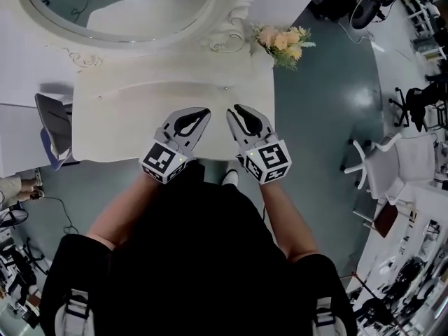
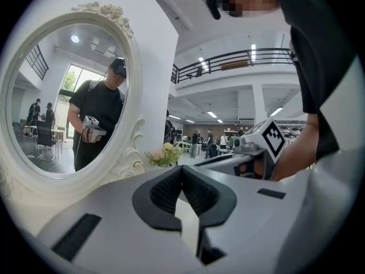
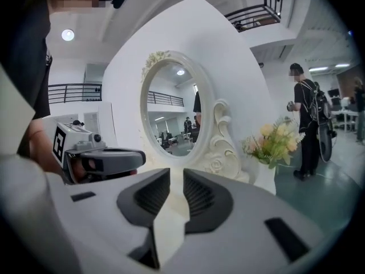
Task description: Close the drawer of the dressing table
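Note:
The white dressing table [image 1: 133,121] fills the upper middle of the head view, with its oval mirror [image 1: 126,9] at the back. No drawer shows in any view; the tabletop and my body hide the table's front. Both grippers hover side by side over the table's front edge, pointing at the mirror. My left gripper [image 1: 205,112] has its tips touching [image 2: 181,169], with nothing between them. My right gripper [image 1: 234,108] keeps a narrow empty gap between its tips [image 3: 177,173]. Each gripper view shows the other gripper beside it, and the mirror [image 2: 68,96] [image 3: 171,110] ahead.
A bunch of pale flowers [image 1: 283,44] [image 3: 274,141] stands at the table's back right corner. A grey chair [image 1: 56,128] is left of the table and a white office chair [image 1: 381,166] at the right. A person [image 3: 311,124] stands off to the right.

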Available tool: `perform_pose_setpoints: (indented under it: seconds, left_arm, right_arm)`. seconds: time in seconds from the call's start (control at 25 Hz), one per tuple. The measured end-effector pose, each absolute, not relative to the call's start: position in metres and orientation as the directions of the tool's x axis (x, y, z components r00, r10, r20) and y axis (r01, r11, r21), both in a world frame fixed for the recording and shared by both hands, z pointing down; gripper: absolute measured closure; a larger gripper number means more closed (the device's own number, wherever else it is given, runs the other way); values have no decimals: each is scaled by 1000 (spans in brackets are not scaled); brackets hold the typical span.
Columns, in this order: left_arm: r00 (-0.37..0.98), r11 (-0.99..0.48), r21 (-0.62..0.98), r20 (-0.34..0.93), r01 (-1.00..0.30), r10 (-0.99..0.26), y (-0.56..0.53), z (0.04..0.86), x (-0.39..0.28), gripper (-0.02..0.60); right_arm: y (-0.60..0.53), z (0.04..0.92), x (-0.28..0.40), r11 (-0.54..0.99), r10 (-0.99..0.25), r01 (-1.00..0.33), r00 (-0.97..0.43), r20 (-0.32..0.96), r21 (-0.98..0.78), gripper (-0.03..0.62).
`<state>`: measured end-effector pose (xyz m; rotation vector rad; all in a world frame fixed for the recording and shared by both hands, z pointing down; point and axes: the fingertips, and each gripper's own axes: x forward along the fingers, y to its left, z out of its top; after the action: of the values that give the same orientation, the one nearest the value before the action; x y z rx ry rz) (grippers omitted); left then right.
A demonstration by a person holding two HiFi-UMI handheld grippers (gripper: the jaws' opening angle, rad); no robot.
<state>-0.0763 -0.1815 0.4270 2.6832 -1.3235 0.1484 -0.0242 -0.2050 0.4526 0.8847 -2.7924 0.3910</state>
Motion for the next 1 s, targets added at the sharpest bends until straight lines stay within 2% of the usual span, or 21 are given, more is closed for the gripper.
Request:
perform_pose_setpoints:
  seconds: [0.12, 0.16, 0.68, 1.0]
  left_arm:
    - [609, -604, 76, 134, -793, -782, -176, 415, -70, 588]
    - [610, -606, 75, 129, -792, -782, -174, 411, -68, 588]
    - [617, -617, 28, 71, -787, -784, -169, 373, -49, 588]
    - [609, -610, 14, 74, -793, -790, -163, 367, -47, 588]
  right_arm:
    - [-196, 434, -18, 798, -549, -583, -808, 212, -155, 587]
    - [-193, 429, -16, 801, -551, -580, -811, 197, -146, 591]
    - [-169, 361, -7, 842, -535, -538, -842, 70, -38, 592]
    - [-164, 357, -3, 851, -522, -525, -850, 71, -28, 592]
